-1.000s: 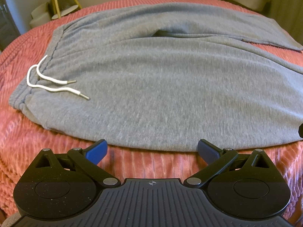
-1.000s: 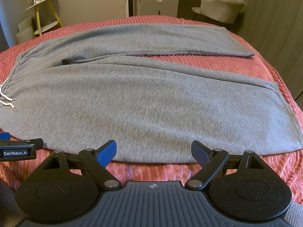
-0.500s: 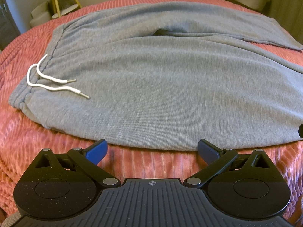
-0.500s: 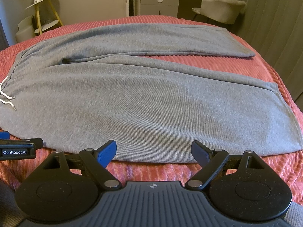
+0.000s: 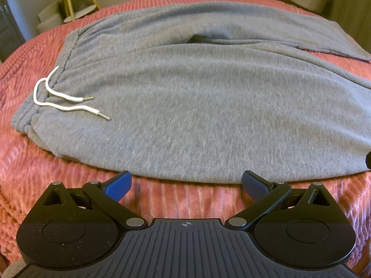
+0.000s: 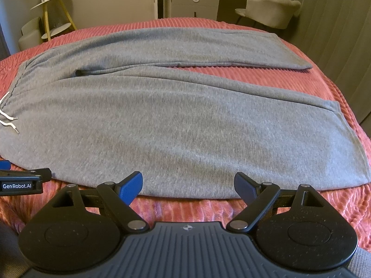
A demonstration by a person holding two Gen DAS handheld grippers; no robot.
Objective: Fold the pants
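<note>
Across the red ribbed bedspread [image 6: 324,88] the grey pants [image 6: 176,125] lie spread full length, and everything else can be placed from them. Nothing is folded yet, by my reckoning: both legs lie apart in a narrow V, the far leg [image 6: 185,46] running toward the chair side of the room, the near leg [image 6: 231,139] flat along the edge closest to the grippers, bare bedspread showing between them toward the hems. So the whole job is left: one leg over the other, then the length doubled up.

At the pants' waist end the waistband [image 5: 65,53] is gathered, and the white drawstring [image 5: 60,97] trails loose across the grey cloth just inside it.

Just short of the pants' near edge, up by the waist, the left gripper [image 5: 186,183] hovers with its blue-padded fingers [image 5: 118,181] spread wide, holding nothing. Further along that same edge, toward the hems, the right gripper [image 6: 187,185] is likewise splayed and empty, its tips barely off the fabric. Both look poised to take the near edge.
</note>
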